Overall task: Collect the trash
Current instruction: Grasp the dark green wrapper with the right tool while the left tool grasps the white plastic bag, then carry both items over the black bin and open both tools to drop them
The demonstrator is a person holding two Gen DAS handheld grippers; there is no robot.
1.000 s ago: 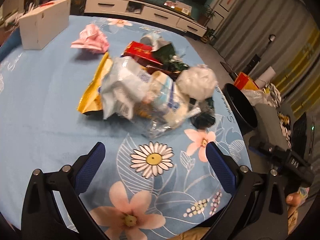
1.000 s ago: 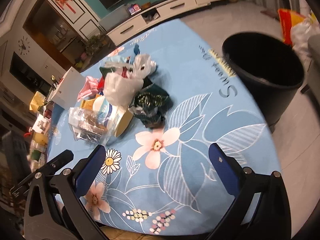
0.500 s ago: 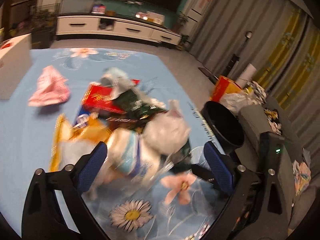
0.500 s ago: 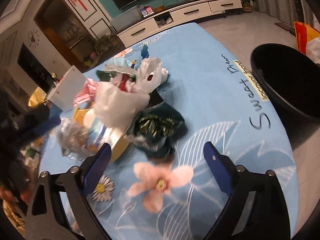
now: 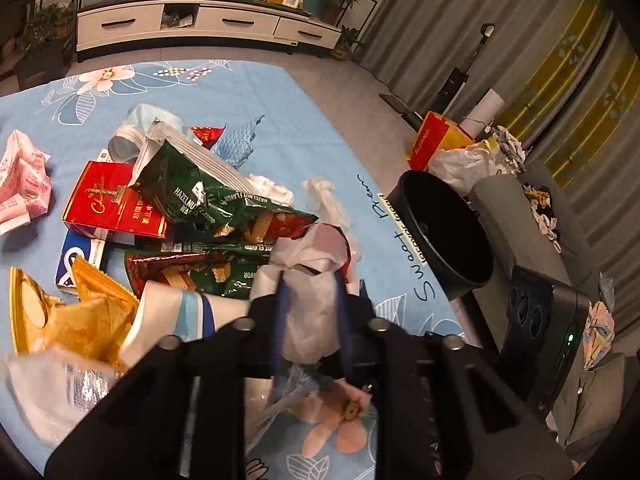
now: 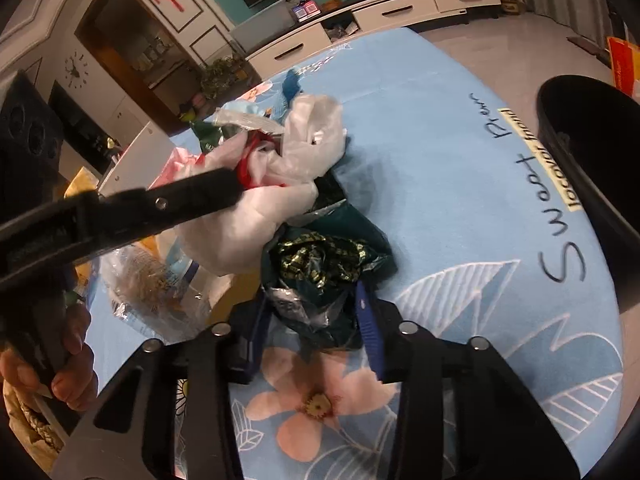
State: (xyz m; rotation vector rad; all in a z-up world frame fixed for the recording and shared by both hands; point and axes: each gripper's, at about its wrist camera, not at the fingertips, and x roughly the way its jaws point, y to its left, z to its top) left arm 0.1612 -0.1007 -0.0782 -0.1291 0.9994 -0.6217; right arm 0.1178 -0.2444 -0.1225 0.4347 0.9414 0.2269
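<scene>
A heap of trash lies on the blue flowered tablecloth (image 5: pixel 336 136). My left gripper (image 5: pixel 311 280) is shut on a white plastic bag (image 5: pixel 308 320) at the near side of the heap. In the right wrist view the left gripper (image 6: pixel 236 184) reaches in from the left, with the white plastic bag (image 6: pixel 248 236) bulging under its tip. My right gripper (image 6: pixel 312 296) has its jaws closing on a crumpled dark green wrapper (image 6: pixel 320 264), which fills the gap, and both blue pads (image 6: pixel 366 312) touch it. A hand (image 6: pixel 68 372) holds the left gripper's handle.
A red box (image 5: pixel 108 204), green wafer wrappers (image 5: pixel 208 196), a yellow bag (image 5: pixel 80 320) and pink crumpled paper (image 5: pixel 24 184) lie in the heap. A black bin (image 5: pixel 444 228) stands off the table's right edge, with the sofa and bags behind it. A white box (image 6: pixel 136 160) sits at the far left.
Both grippers have pushed forward into the heap and closed from wide open. The left one has taken hold of the white plastic bag, and the right one has closed around the dark green wrapper.
</scene>
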